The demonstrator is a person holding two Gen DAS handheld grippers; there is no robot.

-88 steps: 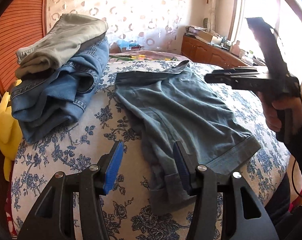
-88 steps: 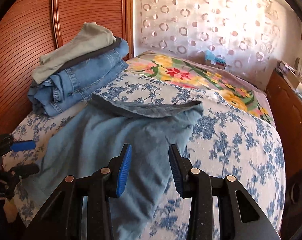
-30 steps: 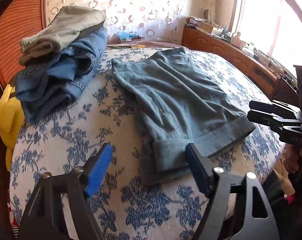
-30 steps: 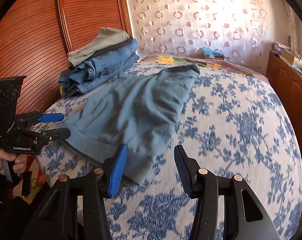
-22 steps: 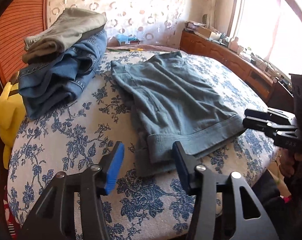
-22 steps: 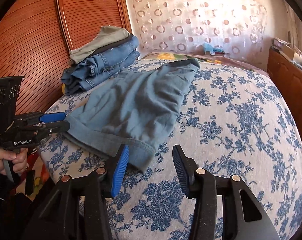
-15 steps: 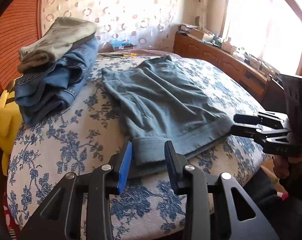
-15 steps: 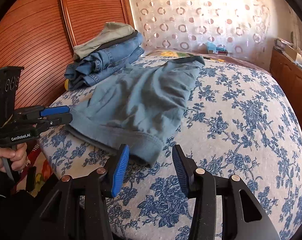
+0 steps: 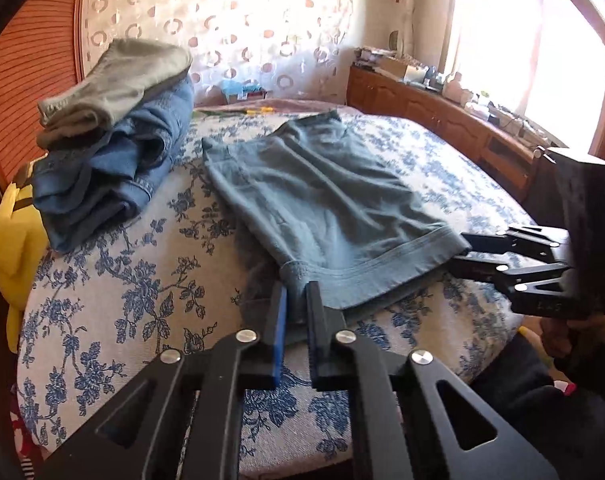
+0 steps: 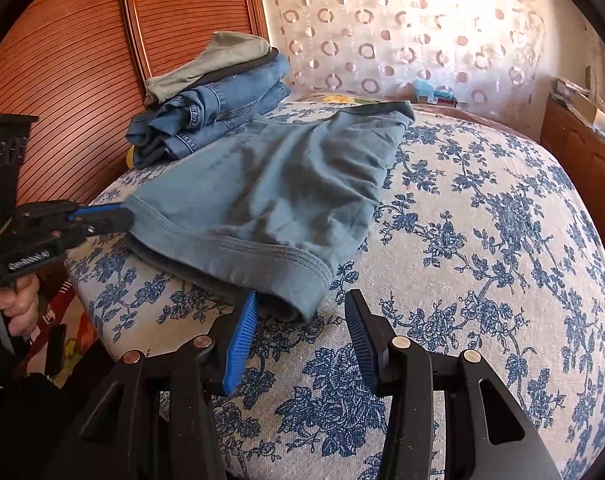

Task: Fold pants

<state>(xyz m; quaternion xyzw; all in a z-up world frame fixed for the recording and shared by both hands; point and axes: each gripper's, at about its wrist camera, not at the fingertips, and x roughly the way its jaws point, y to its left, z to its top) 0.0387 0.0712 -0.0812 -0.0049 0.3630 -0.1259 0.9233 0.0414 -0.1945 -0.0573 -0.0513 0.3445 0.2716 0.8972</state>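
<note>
One pair of blue-grey pants (image 9: 322,196) lies flat on the bed (image 9: 122,272), on a bedspread printed with blue flowers. The waistband is at the far end; the cuffed hem edge faces the near edge of the bed.

Left claw (image 9: 296,312): its two blue pads are closed on the hem corner of the pants nearest the folded stack, with cloth pinched between them. The right wrist view shows the same claw (image 10: 118,214) gripping that corner at the bed's edge, with one hand (image 10: 12,308) around its handle.

Right claw (image 10: 300,320): the jaws stand partly apart, about halfway, and the opposite hem corner of the pants sits between the two blue pads. The left pad is touching or nearly touching the cloth; the right pad is clear of it. The pads do not pinch the cloth. In the left wrist view this claw (image 9: 458,250) is at the same hem corner.

One stack of folded garments (image 9: 110,136) rests on the bed beside the pants, toward the wooden headboard (image 10: 82,60). It holds at least two folded denim jeans (image 10: 214,112) and one grey-green garment (image 10: 210,60) on top. One yellow object (image 9: 12,240) sits below the stack at the bed's side. One wooden cabinet (image 9: 442,120) runs along the wall under the window, on the far side of the pants from the stack.
</note>
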